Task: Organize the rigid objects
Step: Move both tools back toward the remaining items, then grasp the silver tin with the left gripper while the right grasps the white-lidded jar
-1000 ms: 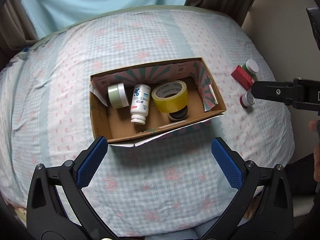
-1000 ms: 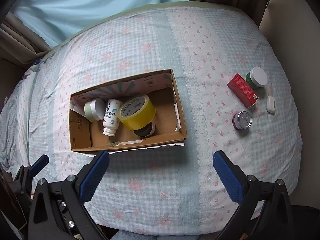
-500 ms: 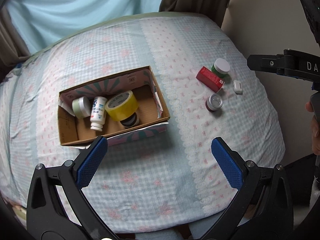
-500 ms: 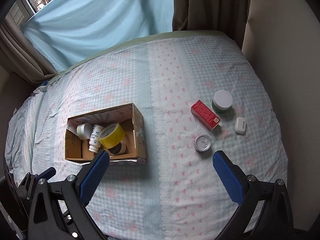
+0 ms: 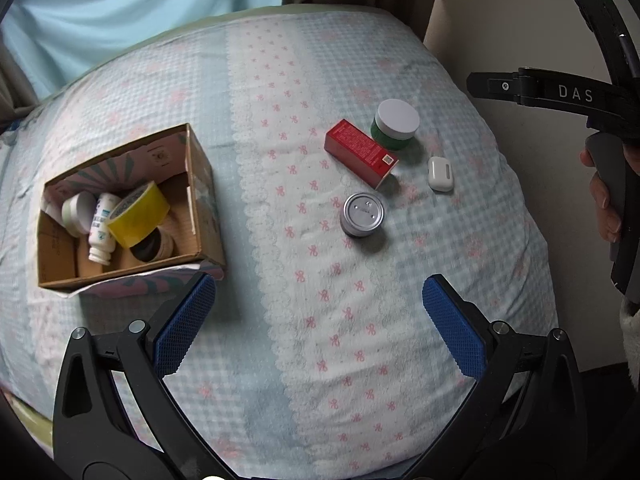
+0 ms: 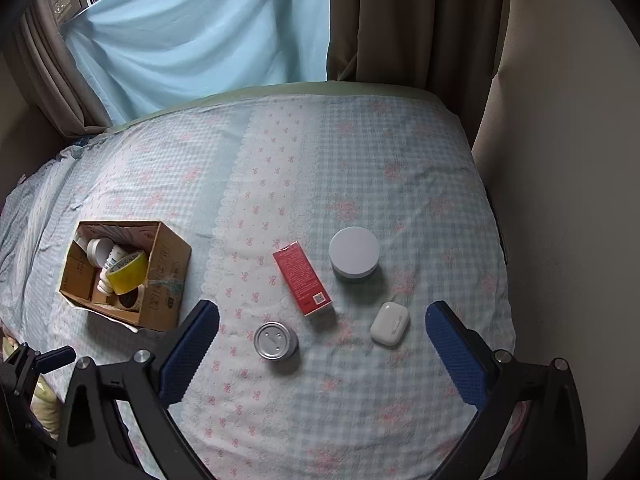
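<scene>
A cardboard box [image 5: 200,200] [image 6: 166,268] sits on the bed at the left, holding a yellow tape roll [image 5: 138,214] [image 6: 126,274], a white bottle [image 5: 102,228] and a small white jar [image 5: 78,212]. To its right lie a red carton [image 5: 360,152] [image 6: 302,278], a green jar with a white lid [image 5: 396,124] [image 6: 354,252], a silver tin [image 5: 362,214] [image 6: 274,340] and a white earbud case [image 5: 440,174] [image 6: 390,324]. My left gripper [image 5: 320,320] is open and empty above the bed's near side. My right gripper [image 6: 322,340] is open and empty, just short of the tin and case.
The bed [image 6: 320,160] has a checked blue and pink cover. A blue curtain [image 6: 200,28] and brown drapes [image 6: 400,20] hang behind it. A beige wall [image 6: 560,160] runs along the right edge. The right gripper's body and the hand holding it [image 5: 608,200] show in the left wrist view.
Both grippers have pulled back and swung right, away from the box and towards the loose items. The box now sits far left in both views. Both stay open.
</scene>
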